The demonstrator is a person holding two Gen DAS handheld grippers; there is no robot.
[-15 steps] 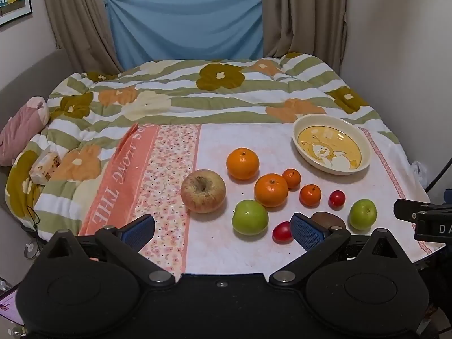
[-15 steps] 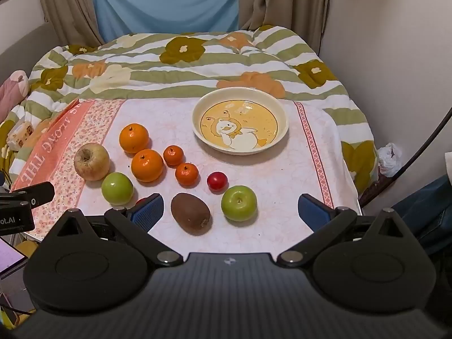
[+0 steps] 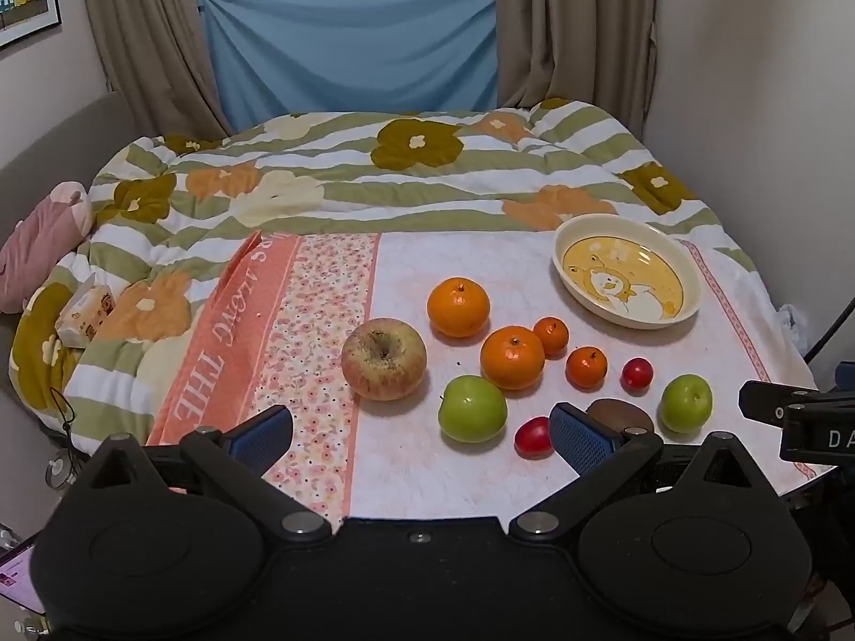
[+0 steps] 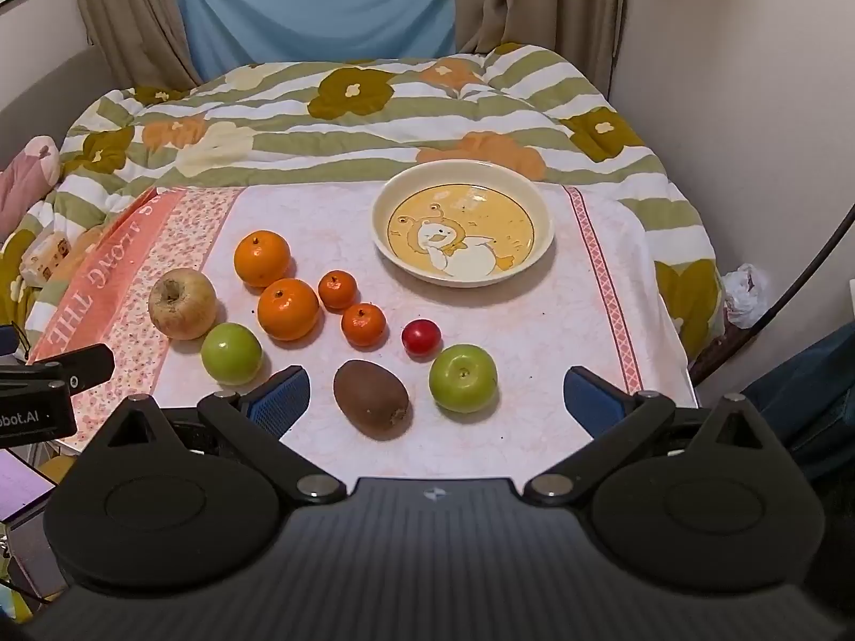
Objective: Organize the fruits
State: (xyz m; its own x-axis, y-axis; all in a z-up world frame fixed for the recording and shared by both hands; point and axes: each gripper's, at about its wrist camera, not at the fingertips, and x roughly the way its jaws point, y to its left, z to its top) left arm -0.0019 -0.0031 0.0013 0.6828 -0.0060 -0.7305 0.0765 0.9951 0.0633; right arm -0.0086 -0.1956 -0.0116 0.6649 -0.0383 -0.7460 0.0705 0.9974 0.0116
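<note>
Fruit lies on a pink cloth-covered table (image 4: 534, 320). A cream plate (image 4: 463, 221) with a yellow duck picture stands empty at the back right. A yellow-red apple (image 4: 181, 303), two large oranges (image 4: 262, 258) (image 4: 288, 309), two small tangerines (image 4: 337, 289) (image 4: 363, 324), two green apples (image 4: 231, 353) (image 4: 463, 378), a red tomato (image 4: 421, 337) and a brown kiwi (image 4: 371, 399) sit in front. A second tomato (image 3: 533, 437) shows in the left wrist view. My left gripper (image 3: 419, 435) and right gripper (image 4: 435, 398) are open, empty, at the near edge.
A flowered striped quilt (image 3: 374, 176) covers the bed behind the table. A wall runs close on the right. A pink plush (image 3: 37, 240) and a tissue pack (image 3: 85, 310) lie at the left.
Both grippers have lifted and drawn back slightly; the view sits a little higher. No fruit has moved.
</note>
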